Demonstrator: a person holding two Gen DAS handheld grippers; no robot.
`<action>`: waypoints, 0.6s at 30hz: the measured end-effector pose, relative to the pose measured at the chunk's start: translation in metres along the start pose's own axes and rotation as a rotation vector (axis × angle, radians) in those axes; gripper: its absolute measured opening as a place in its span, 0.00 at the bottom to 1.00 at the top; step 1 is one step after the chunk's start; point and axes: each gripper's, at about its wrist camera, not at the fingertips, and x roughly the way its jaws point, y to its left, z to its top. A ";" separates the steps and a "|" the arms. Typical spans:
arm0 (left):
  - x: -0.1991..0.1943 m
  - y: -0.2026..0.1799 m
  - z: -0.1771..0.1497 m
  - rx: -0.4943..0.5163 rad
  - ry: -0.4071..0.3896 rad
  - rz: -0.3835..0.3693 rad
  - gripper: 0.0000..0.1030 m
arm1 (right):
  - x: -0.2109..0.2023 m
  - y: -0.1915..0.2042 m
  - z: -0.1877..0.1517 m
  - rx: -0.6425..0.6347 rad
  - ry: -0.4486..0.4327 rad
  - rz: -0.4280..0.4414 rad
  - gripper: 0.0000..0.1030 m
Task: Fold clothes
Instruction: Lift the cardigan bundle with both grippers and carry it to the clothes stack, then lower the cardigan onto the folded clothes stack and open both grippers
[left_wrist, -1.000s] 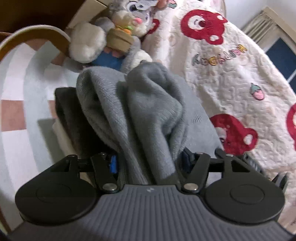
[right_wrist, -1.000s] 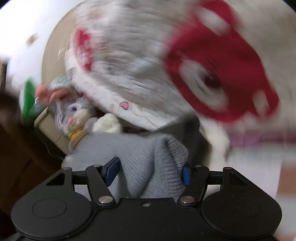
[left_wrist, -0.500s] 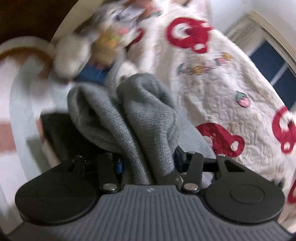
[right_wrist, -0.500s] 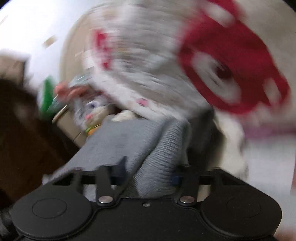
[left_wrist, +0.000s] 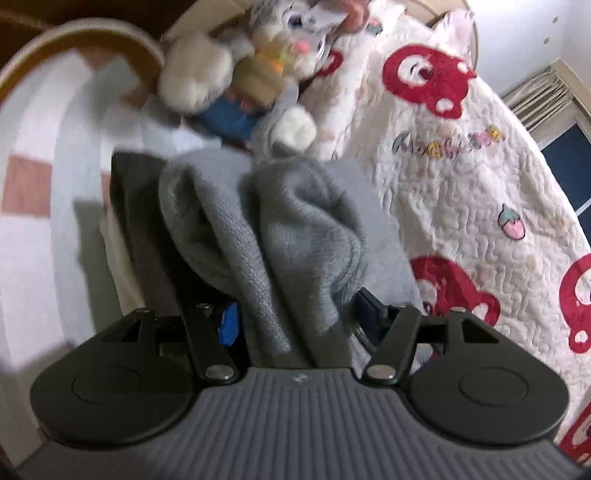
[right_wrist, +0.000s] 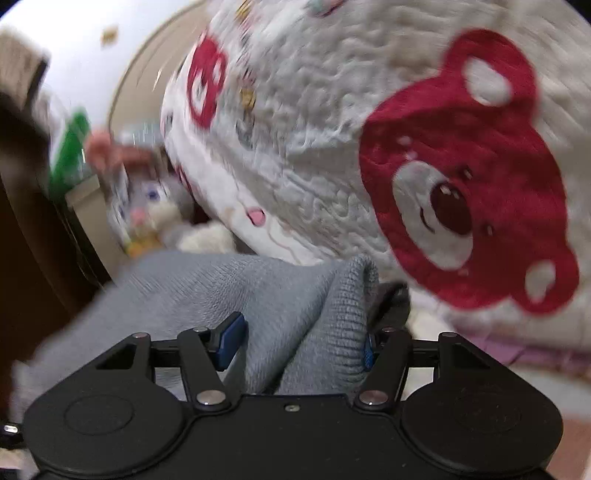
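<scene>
While your left hand-held gripper (left_wrist: 295, 317) and right hand-held gripper (right_wrist: 301, 341) each pinch a bunched fold of the grey sweater (left_wrist: 280, 221) just beside the bear quilt (left_wrist: 461, 155), you're mid-fold, with smoothing flat likely left.

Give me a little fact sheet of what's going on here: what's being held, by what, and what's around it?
held item: grey knitted garment, bunched up
left gripper: shut on the garment
right gripper: shut on the same garment
surface: bed with a white quilt printed with red bears
beyond the garment: plush rabbit
under the garment: darker grey cloth
picture quality: both views partly blurred
</scene>
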 end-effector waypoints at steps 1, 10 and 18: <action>-0.003 0.000 0.002 -0.011 -0.002 0.001 0.60 | -0.007 -0.002 -0.002 0.044 -0.016 0.016 0.64; -0.022 -0.010 0.044 0.037 0.116 0.001 0.58 | -0.052 0.048 -0.040 -0.099 -0.027 -0.146 0.78; -0.041 -0.033 0.049 0.218 0.018 -0.013 0.62 | -0.095 0.067 -0.060 -0.073 -0.113 0.077 0.76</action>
